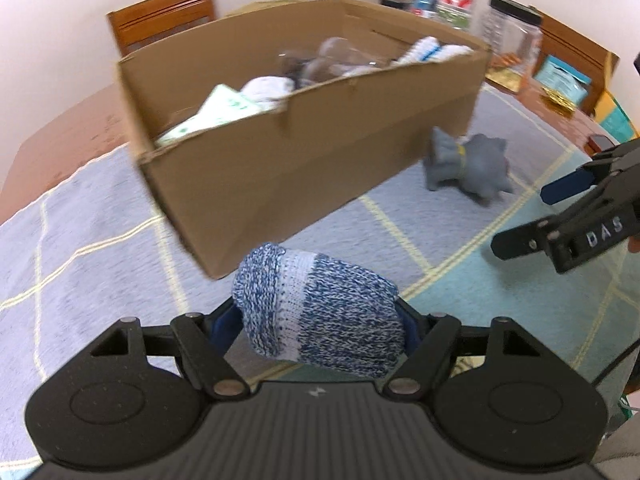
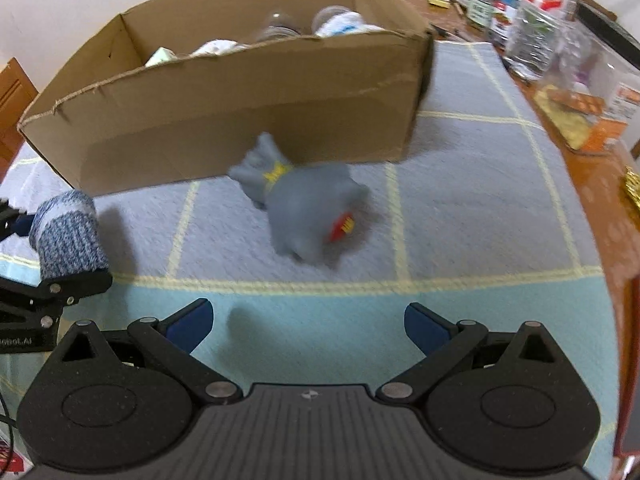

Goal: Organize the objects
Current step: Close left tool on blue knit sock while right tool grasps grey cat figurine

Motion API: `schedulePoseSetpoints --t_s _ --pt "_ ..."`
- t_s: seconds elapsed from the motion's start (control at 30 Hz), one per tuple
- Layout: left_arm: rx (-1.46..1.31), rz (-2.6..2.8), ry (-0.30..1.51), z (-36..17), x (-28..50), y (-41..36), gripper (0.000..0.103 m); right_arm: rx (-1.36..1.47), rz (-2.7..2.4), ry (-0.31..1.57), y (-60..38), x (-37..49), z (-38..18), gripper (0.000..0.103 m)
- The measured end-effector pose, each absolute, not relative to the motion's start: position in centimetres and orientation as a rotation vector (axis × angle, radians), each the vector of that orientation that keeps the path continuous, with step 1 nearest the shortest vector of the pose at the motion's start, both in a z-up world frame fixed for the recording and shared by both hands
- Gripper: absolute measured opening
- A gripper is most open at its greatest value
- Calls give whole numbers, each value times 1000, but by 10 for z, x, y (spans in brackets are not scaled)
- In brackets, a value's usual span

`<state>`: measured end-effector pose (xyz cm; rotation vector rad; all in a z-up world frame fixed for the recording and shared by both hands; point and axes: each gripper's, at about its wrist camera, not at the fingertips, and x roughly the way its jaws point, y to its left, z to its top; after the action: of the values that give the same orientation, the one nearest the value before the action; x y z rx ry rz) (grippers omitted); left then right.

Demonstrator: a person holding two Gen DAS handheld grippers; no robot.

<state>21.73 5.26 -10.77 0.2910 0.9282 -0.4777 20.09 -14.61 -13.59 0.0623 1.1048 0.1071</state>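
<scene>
Plain pale wall (image 1: 60, 20); wooden chairs (image 1: 164, 12) behind wooden table (image 1: 72, 128) under blue checked cloth (image 1: 100, 220)

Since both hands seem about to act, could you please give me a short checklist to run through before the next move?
1. Rolled blue sock clamped in the left gripper: ok, it sits between the jaws, clear of the cloth.
2. Cardboard box open on top, ready for the sock: ok.
3. Room left in the box: cannot tell; socks and clear bottles already lie inside.
4. Right gripper free: ok, its jaws stand wide with nothing between them.
5. Grey toy reachable: ok, it lies on the cloth by the box wall, ahead of the right gripper.
6. Grippers apart from each other: ok.
</scene>
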Motion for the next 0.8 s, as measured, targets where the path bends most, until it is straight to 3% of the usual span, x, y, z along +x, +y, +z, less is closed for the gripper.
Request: schedulePoseSetpoints --t_s 0.8 --pt "237 -394 933 -102 232 87 75 205 -22 1056 -134 264 -134 103"
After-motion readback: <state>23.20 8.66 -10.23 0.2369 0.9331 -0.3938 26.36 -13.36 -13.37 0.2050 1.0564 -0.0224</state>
